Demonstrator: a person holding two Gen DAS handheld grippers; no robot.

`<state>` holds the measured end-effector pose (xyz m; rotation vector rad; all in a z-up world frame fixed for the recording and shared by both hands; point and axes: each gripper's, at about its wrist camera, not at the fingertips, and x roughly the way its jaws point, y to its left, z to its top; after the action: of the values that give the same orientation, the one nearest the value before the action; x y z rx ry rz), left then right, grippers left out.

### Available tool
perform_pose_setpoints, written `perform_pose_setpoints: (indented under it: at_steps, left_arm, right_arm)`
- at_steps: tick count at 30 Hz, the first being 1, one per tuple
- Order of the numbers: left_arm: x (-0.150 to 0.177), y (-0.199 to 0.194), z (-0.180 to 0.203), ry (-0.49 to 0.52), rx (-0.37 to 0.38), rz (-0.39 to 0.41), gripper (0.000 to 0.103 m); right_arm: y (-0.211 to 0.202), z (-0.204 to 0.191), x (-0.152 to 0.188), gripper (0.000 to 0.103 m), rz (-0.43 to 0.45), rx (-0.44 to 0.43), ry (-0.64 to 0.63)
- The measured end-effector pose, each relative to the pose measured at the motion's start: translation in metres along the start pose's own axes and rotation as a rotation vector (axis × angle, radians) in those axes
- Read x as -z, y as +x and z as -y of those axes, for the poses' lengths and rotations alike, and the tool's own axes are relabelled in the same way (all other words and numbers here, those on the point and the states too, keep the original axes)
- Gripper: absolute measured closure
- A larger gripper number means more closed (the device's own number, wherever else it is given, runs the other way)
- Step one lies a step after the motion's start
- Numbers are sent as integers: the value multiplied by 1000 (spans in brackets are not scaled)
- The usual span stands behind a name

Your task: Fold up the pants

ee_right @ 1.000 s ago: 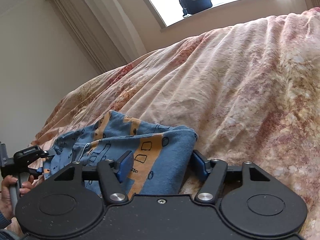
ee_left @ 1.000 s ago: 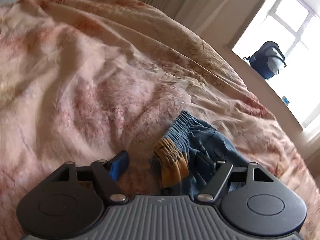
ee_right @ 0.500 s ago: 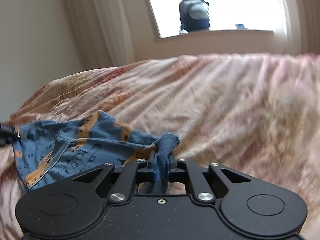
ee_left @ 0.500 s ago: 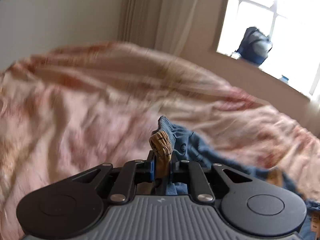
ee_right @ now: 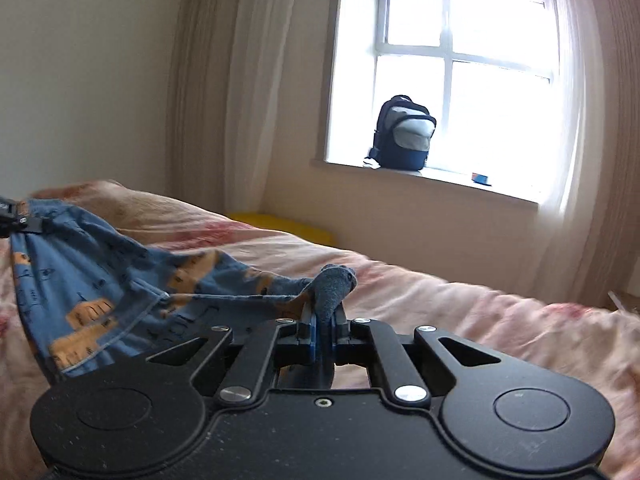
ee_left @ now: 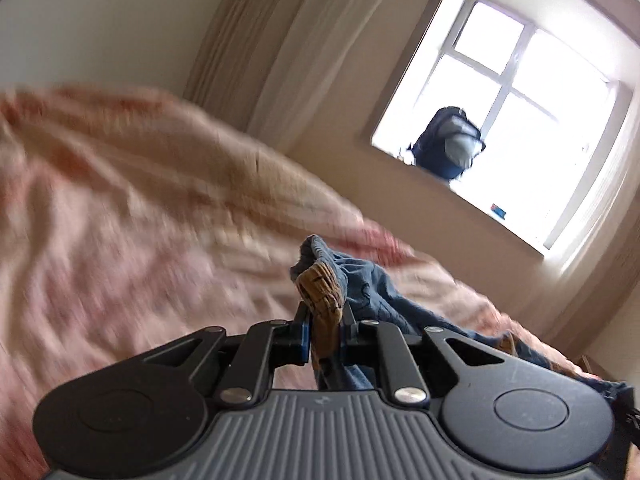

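Observation:
The pants (ee_right: 100, 296) are blue with orange patches and small printed shapes. They hang stretched between my two grippers above the pink bed cover (ee_right: 460, 312). My left gripper (ee_left: 324, 324) is shut on the elastic waistband end of the pants (ee_left: 320, 280). My right gripper (ee_right: 326, 320) is shut on a bunched blue edge of the pants (ee_right: 334, 284). In the right wrist view the left gripper (ee_right: 12, 220) shows at the far left edge, holding the other end. The cloth sags toward the bed between them.
A wrinkled pink bed cover (ee_left: 120, 200) fills the lower part of both views. A blue backpack (ee_right: 404, 136) and a small box (ee_right: 480, 178) stand on the window sill. Curtains (ee_right: 224, 80) hang beside the window. A yellow object (ee_right: 280, 224) lies behind the bed.
Both grippers closed on the pants, which lay on the bed, then rose with them. The pants now hang stretched between them and both cameras tilt up toward the window.

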<state>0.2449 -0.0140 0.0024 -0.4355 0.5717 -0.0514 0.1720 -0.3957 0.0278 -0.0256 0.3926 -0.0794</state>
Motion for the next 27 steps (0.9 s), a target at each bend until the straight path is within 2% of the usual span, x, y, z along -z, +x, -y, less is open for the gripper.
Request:
perform_pose_setpoints:
  at_steps: [4, 8, 10, 11, 12, 13, 15, 18, 20, 22, 24, 25, 27]
  left_arm:
    - [26, 29, 0, -18, -28, -136, 89]
    - [48, 41, -12, 0, -67, -187, 87]
    - [52, 43, -21, -10, -61, -200, 80]
    - [53, 43, -27, -26, -55, -202, 72]
    - [56, 40, -30, -41, -57, -198, 59]
    - [58, 39, -35, -54, -57, -193, 53]
    - [61, 36, -40, -57, -57, -174, 44]
    - [63, 36, -43, -57, -33, -166, 36]
    - [63, 37, -45, -63, -10, -169, 29]
    - [64, 36, -44, -62, -9, -170, 25]
    - [65, 34, -41, -40, -10, -171, 19]
    - [65, 33, -40, -26, -12, -172, 18]
    - [65, 30, -40, -13, -9, -168, 12]
  right_arm:
    - [28, 38, 11, 97, -108, -5, 105]
    - [55, 55, 48, 95, -220, 4, 163]
    - [59, 56, 63, 85, -241, 27, 178]
    - [59, 57, 67, 81, -243, 43, 184]
    - [56, 56, 69, 71, -235, 66, 180]
    - [54, 52, 68, 55, -224, 102, 155]
    - [45, 36, 63, 32, -171, 157, 67]
    - [33, 6, 57, 24, -88, 119, -59]
    - [31, -17, 57, 20, -60, 46, -101]
    - [33, -40, 64, 16, -81, -42, -135]
    - [44, -61, 79, 15, -157, -83, -192]
    - [53, -68, 88, 15, -201, -81, -229]
    - [53, -72, 96, 15, -203, -61, -228]
